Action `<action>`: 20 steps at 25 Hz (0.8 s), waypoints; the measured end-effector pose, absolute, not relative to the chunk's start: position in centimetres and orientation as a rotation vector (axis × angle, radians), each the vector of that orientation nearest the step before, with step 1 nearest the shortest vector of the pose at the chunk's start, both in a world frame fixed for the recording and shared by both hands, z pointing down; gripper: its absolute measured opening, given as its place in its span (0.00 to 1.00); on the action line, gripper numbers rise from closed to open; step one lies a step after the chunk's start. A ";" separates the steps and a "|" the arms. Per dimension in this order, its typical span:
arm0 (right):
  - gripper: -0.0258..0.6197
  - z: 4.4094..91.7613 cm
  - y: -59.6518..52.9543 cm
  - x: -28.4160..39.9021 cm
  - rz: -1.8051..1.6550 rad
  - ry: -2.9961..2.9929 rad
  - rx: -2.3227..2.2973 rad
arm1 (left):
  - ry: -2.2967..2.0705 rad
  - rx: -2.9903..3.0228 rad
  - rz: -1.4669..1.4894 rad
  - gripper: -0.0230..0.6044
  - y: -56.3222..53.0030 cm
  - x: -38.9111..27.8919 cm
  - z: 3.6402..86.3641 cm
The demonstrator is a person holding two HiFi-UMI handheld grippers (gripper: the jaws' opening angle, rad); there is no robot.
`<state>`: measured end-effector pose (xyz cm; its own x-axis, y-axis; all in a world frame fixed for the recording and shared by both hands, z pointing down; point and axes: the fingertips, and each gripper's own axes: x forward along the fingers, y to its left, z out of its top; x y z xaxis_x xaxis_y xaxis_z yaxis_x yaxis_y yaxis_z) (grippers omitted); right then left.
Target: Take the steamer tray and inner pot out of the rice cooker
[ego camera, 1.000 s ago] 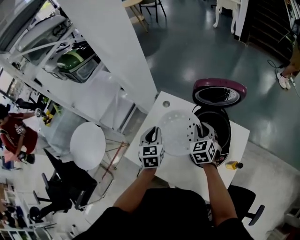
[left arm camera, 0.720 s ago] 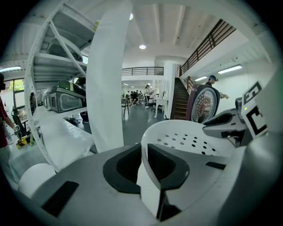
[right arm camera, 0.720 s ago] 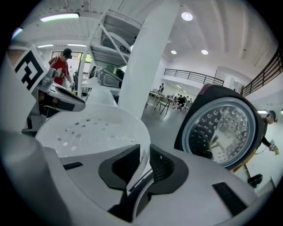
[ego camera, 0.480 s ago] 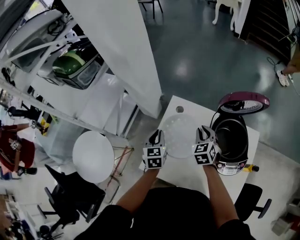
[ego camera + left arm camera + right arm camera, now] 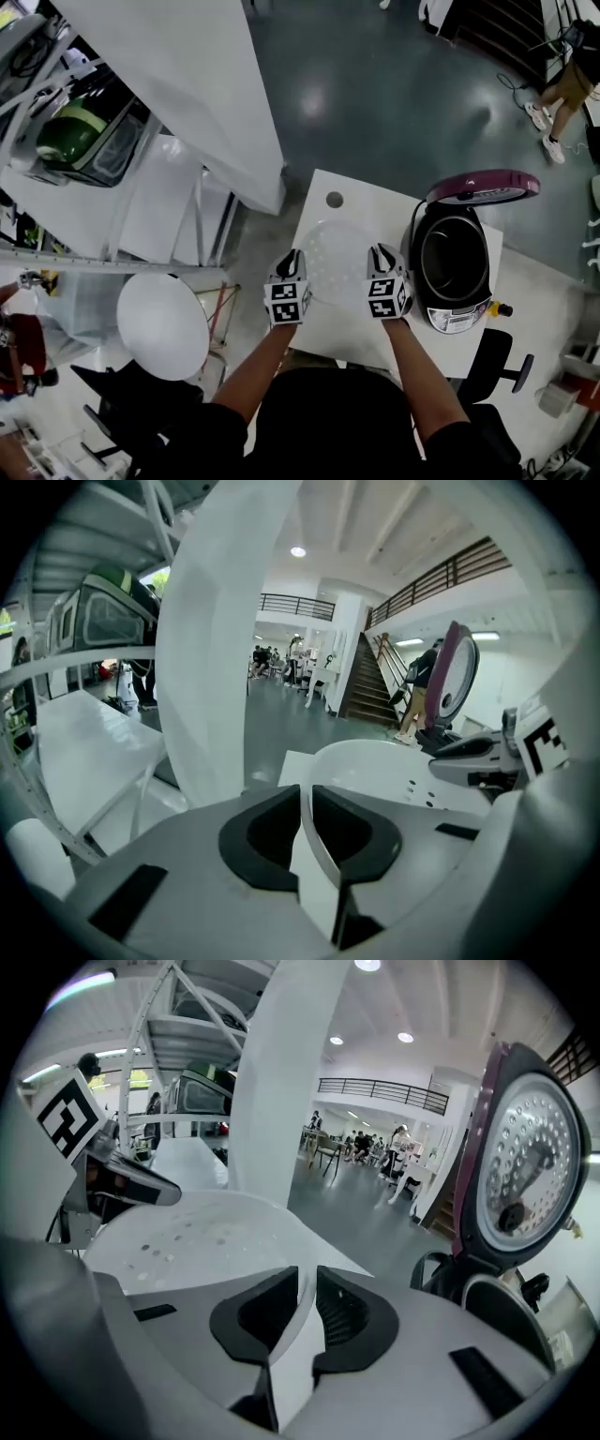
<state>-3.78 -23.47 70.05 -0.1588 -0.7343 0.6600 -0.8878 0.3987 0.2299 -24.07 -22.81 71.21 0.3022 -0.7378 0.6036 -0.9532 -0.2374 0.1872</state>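
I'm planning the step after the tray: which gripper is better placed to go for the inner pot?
Probably right. The right gripper grips the steamer tray at its edge next to the open rice cooker holding the inner pot; the left gripper grips the far edge.

The steamer tray is milky white, dotted with small dark holes. The left gripper and right gripper are pale grey with black pads, and each carries a cube of black-and-white square markers. At three o'clock of the tray, the rice cooker is black with a silvery front panel. Its lid is plum outside and silver inside, and the inner pot looks dark grey. The table is white, the floor a glossy grey-teal.
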 end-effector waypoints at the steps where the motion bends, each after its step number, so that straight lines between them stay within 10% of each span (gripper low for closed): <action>1: 0.12 71.0 -23.3 -3.3 0.295 -1.933 1.395 | -1.471 2.055 0.535 0.10 -22.9 -23.7 72.2; 20: 0.14 82.3 -24.1 -2.3 0.405 -1.788 1.413 | -1.389 2.093 0.722 0.09 -26.7 -22.3 81.8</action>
